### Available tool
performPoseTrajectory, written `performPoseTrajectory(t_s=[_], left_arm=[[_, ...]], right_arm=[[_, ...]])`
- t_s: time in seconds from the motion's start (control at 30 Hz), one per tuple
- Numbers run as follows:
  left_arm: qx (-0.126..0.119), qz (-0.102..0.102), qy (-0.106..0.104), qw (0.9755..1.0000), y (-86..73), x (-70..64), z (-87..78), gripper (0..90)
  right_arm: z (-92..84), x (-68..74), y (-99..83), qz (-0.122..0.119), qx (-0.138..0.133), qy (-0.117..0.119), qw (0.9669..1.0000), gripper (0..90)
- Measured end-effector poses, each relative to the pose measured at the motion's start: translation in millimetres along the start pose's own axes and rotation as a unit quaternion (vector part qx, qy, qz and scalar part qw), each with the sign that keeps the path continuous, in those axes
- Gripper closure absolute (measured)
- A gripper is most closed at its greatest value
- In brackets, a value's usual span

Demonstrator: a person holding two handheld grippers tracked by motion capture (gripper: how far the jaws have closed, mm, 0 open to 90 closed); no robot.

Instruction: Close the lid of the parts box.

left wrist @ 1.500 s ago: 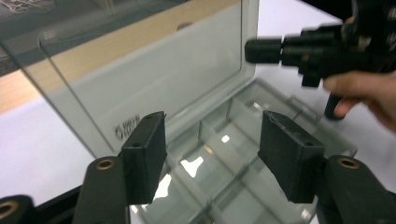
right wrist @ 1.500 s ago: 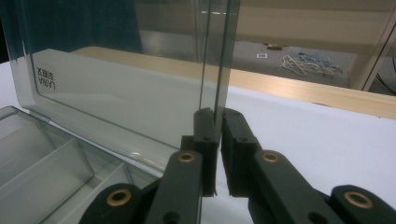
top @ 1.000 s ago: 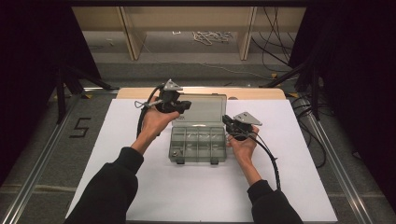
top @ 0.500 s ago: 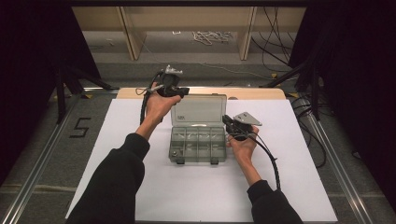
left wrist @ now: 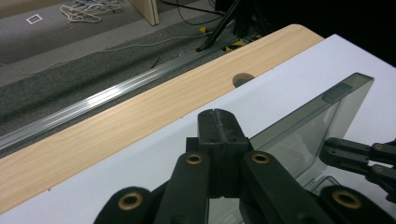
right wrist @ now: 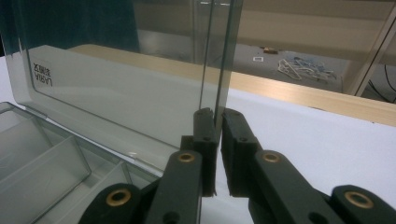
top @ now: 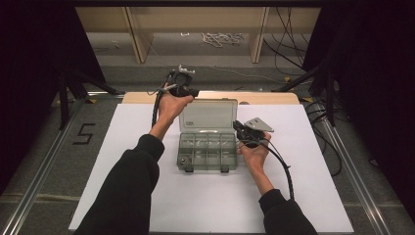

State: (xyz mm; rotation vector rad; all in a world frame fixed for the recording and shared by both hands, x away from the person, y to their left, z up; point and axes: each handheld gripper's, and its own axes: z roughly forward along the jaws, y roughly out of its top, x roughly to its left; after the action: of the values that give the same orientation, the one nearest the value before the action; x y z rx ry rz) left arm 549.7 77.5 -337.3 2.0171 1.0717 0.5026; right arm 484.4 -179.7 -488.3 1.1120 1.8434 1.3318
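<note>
Clear plastic compartment box (top: 204, 152) sat centre of the high view on the white surface (top: 303, 196), its lid (top: 209, 116) already swung up and standing near upright behind the tray. So the opening step looked done.

Right tongs (right wrist: 217, 116) were clamped on the lid's right edge; the right gripper view showed the thin clear panel pinched between the two black jaws, lid label readable at upper left of that frame. In the high view the right tongs (top: 241, 130) sat at the lid's lower right corner, right of centre, propping it open.

Left tongs (left wrist: 218, 122) were together with nothing between them, raised above the lid's far edge at upper centre-left of the high view (top: 192, 91), over the wooden strip (left wrist: 140, 112) at the back of the surface. Not touching the box.

Tray compartments looked mostly empty; one small dark item (top: 184, 159) lay in the lower-left cell, too small to tell what.

Judged progress: lid open and steadied, free left hand unloaded. Left to do, most likely: anything involving the contents, picking from or filling the cells, then letting the lid go or closing it.
</note>
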Motion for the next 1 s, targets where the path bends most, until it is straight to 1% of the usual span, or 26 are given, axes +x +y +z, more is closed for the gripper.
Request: performPoseTrajectory(t_s=[0.07,0.1,0.13,0.2,0.27,0.37,0.5,0.53,0.57,0.6,0.63,0.73,0.83,0.87,0.9,0.97,1.0], left_arm=[[0.003,-0.002,0.003,1.0,0.5,-0.9,3.0,89.9],[0.006,-0.001,0.004,1.0,0.7,-1.3,4.7,89.9],[0.007,-0.005,0.003,1.0,0.6,-1.8,6.5,89.8],[0.012,-0.007,0.004,0.9999,0.1,-3.1,9.4,89.8],[0.014,-0.005,0.005,0.9999,-0.3,-3.7,10.4,89.8],[0.013,-0.011,0.007,0.9998,-0.4,-4.0,10.8,89.8],[0.017,-0.01,0.011,0.9998,-1.6,-4.2,11.2,89.8],[0.017,-0.008,0.01,0.9998,-2.0,-4.6,10.9,89.9],[0.015,-0.01,0.012,0.9998,-2.3,-5.3,10.8,89.8],[0.016,-0.01,0.011,0.9998,-2.4,-5.7,10.0,89.8],[0.02,-0.005,0.009,0.9997,-2.4,-5.6,8.6,89.9],[0.02,-0.007,0.006,0.9998,-2.8,-7.3,6.7,89.8],[0.021,-0.005,0.008,0.9997,-4.0,-9.6,5.0,89.8],[0.024,-0.002,0.004,0.9997,-4.7,-10.0,4.0,89.8],[0.025,-0.002,0.003,0.9997,-5.2,-10.3,3.6,89.8],[0.025,-0.002,-0.004,0.9997,-6.9,-10.8,2.9,89.8],[0.023,-0.003,-0.003,0.9997,-7.9,-11.3,2.7,89.7]], right_arm=[[-0.5,0.6,0.1,0.002,0.003,0.002,1.0,85.0],[0.0,0.6,-0.2,0.002,-0.001,0.0,1.0,85.0],[-0.5,0.6,-0.2,0.003,0.003,0.002,1.0,85.0],[-0.4,0.8,-0.3,0.002,0.001,0.0,1.0,84.9],[-1.0,0.5,0.0,0.0,0.003,0.001,1.0,84.9],[-0.3,1.1,-0.6,0.004,0.0,0.001,1.0,84.9],[0.5,0.6,-0.7,-0.003,-0.006,-0.001,1.0,84.7],[0.0,1.5,-0.5,0.001,-0.003,0.002,1.0,84.7],[-0.7,1.9,-0.2,0.0,0.0,-0.001,1.0,84.7],[-0.7,1.3,0.0,-0.005,-0.003,-0.005,1.0,84.6],[-0.9,1.5,0.1,-0.005,-0.003,-0.005,1.0,84.6],[-1.2,1.5,-0.4,-0.003,-0.005,-0.002,1.0,84.5],[-3.5,1.9,0.7,-0.004,0.006,-0.003,1.0,84.3],[-2.5,2.6,0.4,-0.004,0.0,-0.002,1.0,84.3],[-2.6,2.8,0.7,-0.008,-0.004,-0.007,0.9999,84.2],[-3.4,3.9,1.3,-0.001,0.001,-0.001,1.0,84.0],[-4.8,4.0,2.0,-0.004,0.005,-0.005,1.0,83.8]])
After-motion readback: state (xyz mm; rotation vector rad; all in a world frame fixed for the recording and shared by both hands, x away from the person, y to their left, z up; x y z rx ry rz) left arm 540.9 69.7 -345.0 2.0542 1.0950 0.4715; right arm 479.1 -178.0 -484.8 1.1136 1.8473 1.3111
